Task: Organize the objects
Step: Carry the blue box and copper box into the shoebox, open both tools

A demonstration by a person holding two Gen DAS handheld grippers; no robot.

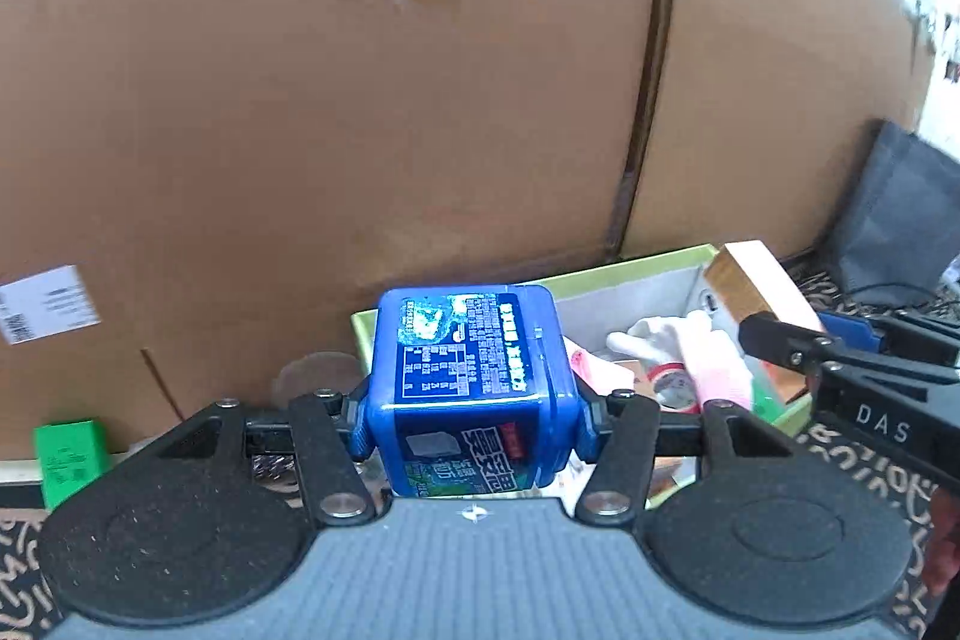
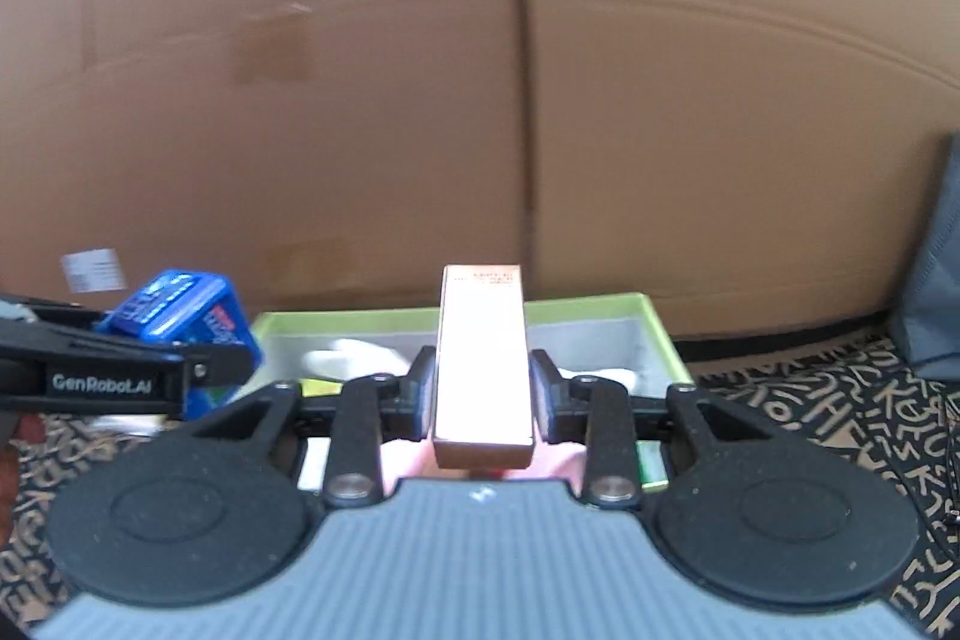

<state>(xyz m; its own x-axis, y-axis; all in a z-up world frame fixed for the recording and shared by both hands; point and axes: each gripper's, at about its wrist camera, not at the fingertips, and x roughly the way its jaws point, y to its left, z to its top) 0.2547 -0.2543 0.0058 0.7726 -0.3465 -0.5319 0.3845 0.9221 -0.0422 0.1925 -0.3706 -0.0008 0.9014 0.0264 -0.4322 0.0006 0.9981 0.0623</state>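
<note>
While both tongs are loaded above the green tray [image 2: 660,340], the main risk, as I judge it, is a slip: the left tongs [image 1: 471,412] are closed on a blue bottle [image 1: 468,370], a squarish glossy plastic thing with rounded corners and a slick printed label, and a smooth wall like that could twist between the pads if tilted. The right tongs [image 2: 483,394] are closed on a tall narrow box [image 2: 483,358], pinkish-tan card with crisp edges, held near its lower end, so its long free end could swing or knock the tray rim when lowered. With the two tools just beside each other, they could also collide. Inside the shallow card tray lie a white glove [image 1: 666,334] of soft knit and a roll of tape [image 1: 675,385]; dropping a hard item there may leave it tilted. Behind stands plain brown cardboard [image 1: 360,100], and under the tray a dark cloth [image 2: 840,412] patterned with tan letters.
</note>
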